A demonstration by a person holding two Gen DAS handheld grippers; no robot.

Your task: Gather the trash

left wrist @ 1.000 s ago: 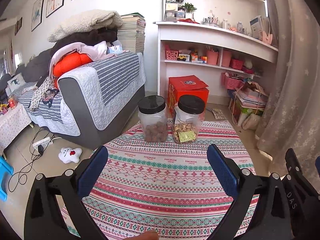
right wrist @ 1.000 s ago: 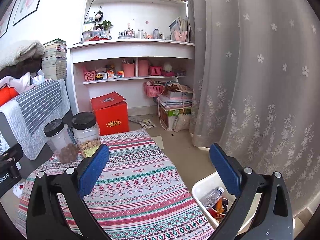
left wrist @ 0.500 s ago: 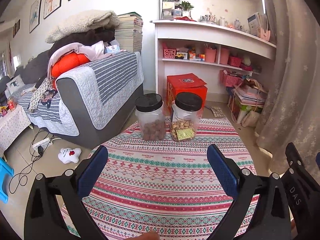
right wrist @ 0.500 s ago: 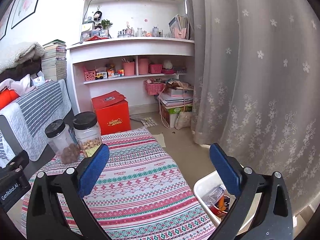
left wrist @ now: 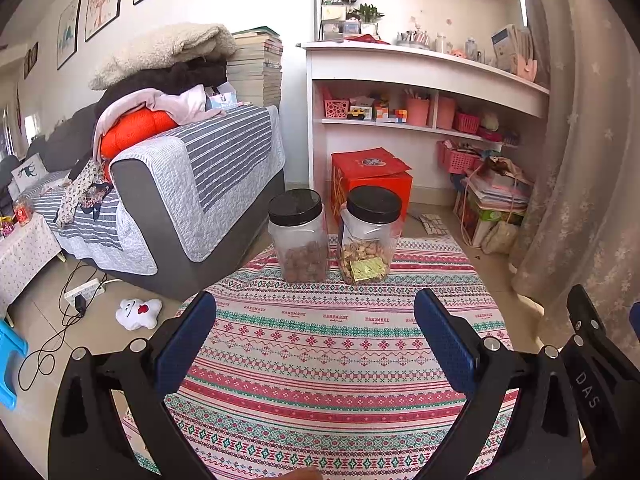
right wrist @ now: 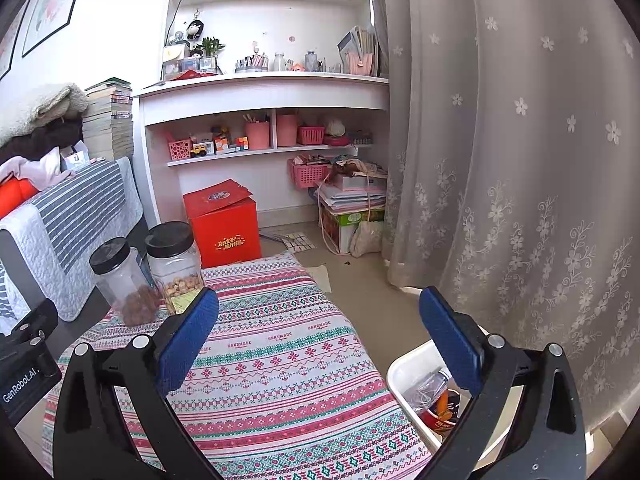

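Observation:
My left gripper [left wrist: 316, 336] is open and empty above a table with a striped patterned cloth [left wrist: 320, 360]. My right gripper [right wrist: 320, 332] is open and empty over the cloth's right edge [right wrist: 280, 360]. A white bin [right wrist: 404, 372] stands on the floor at the lower right, partly behind the right finger; it holds a clear plastic bottle [right wrist: 426, 390] and colourful wrappers [right wrist: 440, 412]. No loose trash shows on the cloth. The right gripper's body [left wrist: 592, 364] shows at the right edge of the left wrist view.
Two clear jars with black lids [left wrist: 298, 236] [left wrist: 370, 236] stand at the cloth's far edge. A red box [left wrist: 370, 180], white shelves [left wrist: 420, 92], a grey sofa [left wrist: 180, 184], a floral curtain [right wrist: 500, 160], and cables with a plush toy [left wrist: 138, 312] on the floor surround the table.
Both grippers shifted slightly; the view of the jars drifted a little. The bin shows a bit more in the right wrist view. Both stayed open and empty.

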